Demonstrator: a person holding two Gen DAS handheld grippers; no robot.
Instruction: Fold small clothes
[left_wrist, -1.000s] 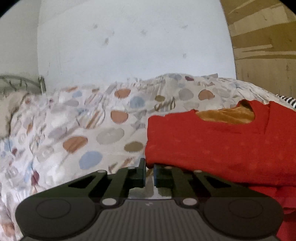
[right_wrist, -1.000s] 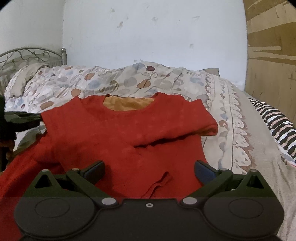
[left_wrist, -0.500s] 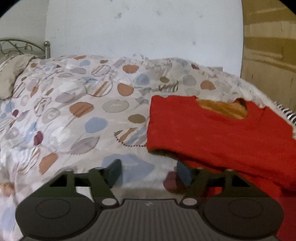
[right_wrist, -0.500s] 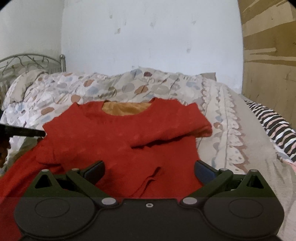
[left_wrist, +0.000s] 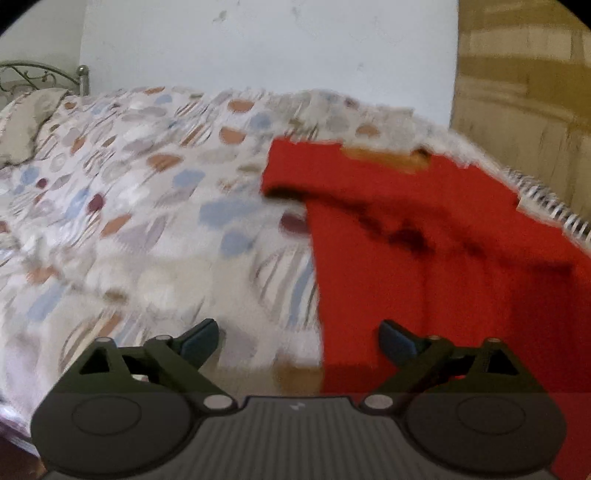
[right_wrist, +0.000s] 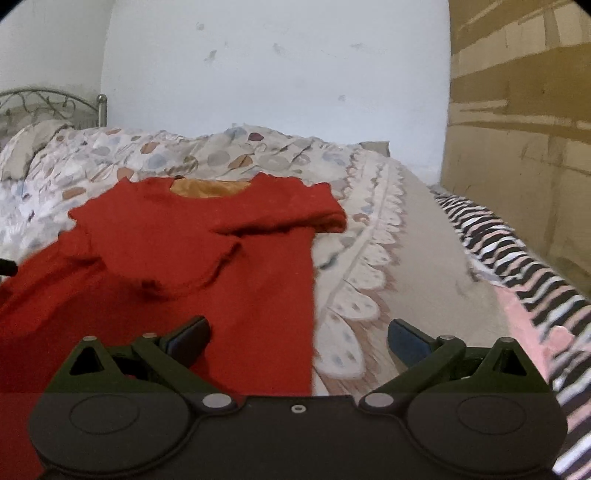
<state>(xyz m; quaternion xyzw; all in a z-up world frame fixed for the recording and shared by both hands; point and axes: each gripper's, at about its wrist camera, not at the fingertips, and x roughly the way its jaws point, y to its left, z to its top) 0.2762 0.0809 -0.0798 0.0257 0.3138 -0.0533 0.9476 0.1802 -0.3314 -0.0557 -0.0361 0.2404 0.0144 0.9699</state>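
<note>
**Both claws released over the partly folded red garment**

The red garment (right_wrist: 207, 258) lies flat on the patterned bedspread (left_wrist: 129, 192), neckline at the far end, so that its edges stay reachable from the near side. Both sleeves are turned inward across the chest; this narrows the piece, and the sideways fold appears complete.

Left gripper (left_wrist: 298, 341): jaws are opening, now spread wide, nothing between the pads. The garment's left edge runs straight ahead from between its fingers, so one finger is over red cloth and the other over bare bedspread. The view is motion-blurred, so fine contact cannot be confirmed.

Right gripper (right_wrist: 298, 338): released, jaws wide apart, nothing held. The garment's right edge likewise passes between its fingers, with red cloth ahead and to its left, bedspread to its right. A striped cloth (right_wrist: 517, 266) lies well off to the right, clear of the work.

Judgement: each claw straddles one side edge near the hem, the placement suited to pinching both lower corners and carrying the hem toward the neckline.
</note>
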